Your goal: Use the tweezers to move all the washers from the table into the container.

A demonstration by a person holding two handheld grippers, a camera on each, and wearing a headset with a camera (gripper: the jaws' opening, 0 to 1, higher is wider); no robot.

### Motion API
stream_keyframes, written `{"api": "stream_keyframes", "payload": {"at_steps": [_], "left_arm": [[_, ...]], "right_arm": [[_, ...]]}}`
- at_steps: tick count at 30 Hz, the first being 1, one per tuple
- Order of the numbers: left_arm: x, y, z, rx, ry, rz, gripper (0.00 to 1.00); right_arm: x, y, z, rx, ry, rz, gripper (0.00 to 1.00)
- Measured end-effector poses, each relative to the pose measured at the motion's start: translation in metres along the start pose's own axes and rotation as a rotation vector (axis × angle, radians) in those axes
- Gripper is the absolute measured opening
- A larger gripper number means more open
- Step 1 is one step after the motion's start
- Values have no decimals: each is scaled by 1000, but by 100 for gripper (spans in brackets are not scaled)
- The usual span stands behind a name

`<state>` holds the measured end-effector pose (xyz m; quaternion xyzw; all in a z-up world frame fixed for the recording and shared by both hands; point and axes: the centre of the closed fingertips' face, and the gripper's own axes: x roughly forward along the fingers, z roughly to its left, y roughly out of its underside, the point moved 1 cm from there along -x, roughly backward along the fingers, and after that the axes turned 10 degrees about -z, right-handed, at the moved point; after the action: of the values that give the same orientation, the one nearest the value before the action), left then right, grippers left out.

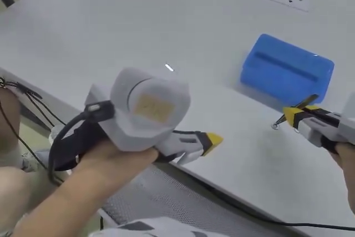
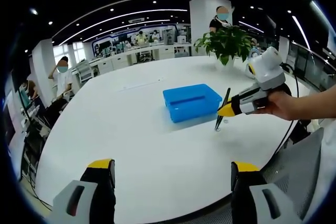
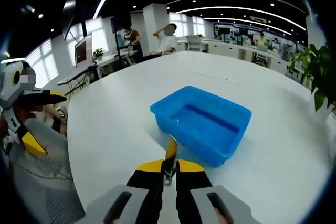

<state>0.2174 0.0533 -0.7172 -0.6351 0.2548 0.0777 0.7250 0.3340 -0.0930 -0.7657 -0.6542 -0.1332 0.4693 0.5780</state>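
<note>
Table (image 1: 111, 20): white, is carrying the blue container.
Container (image 1: 285, 70): is standing near the tweezers' tips.
Left gripper (image 2: 172, 165): fingers are gaping wide, grasping nothing.
Right gripper (image 3: 169, 167): fingers are clenching the tweezers.
Tweezers (image 3: 171, 149): are pointing down at the table, just beside the container.
Washer (image 1: 274, 126): is lying on the table at the tweezers' tips.

Open blue container (image 1: 277, 88), tweezers (image 1: 281, 120) just beside
</note>
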Motion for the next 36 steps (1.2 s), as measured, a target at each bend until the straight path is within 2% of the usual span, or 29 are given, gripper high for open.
{"api": "stream_keyframes", "payload": {"at_steps": [10, 21, 26, 31, 36], "left_arm": [[2, -3, -3, 10, 14, -7, 93], [2, -4, -2, 19, 20, -3, 93], [4, -3, -6, 16, 36, 0, 93], [7, -8, -10, 26, 48, -6, 93], [12, -10, -12, 41, 65, 2, 93]], "right_arm": [[-6, -29, 4, 15, -20, -41, 4], [0, -63, -10, 40, -5, -132, 4], [4, -73, -18, 40, 9, -161, 4], [9, -81, -27, 49, 26, -187, 4], [19, -79, -40, 28, 61, -183, 4]]}}
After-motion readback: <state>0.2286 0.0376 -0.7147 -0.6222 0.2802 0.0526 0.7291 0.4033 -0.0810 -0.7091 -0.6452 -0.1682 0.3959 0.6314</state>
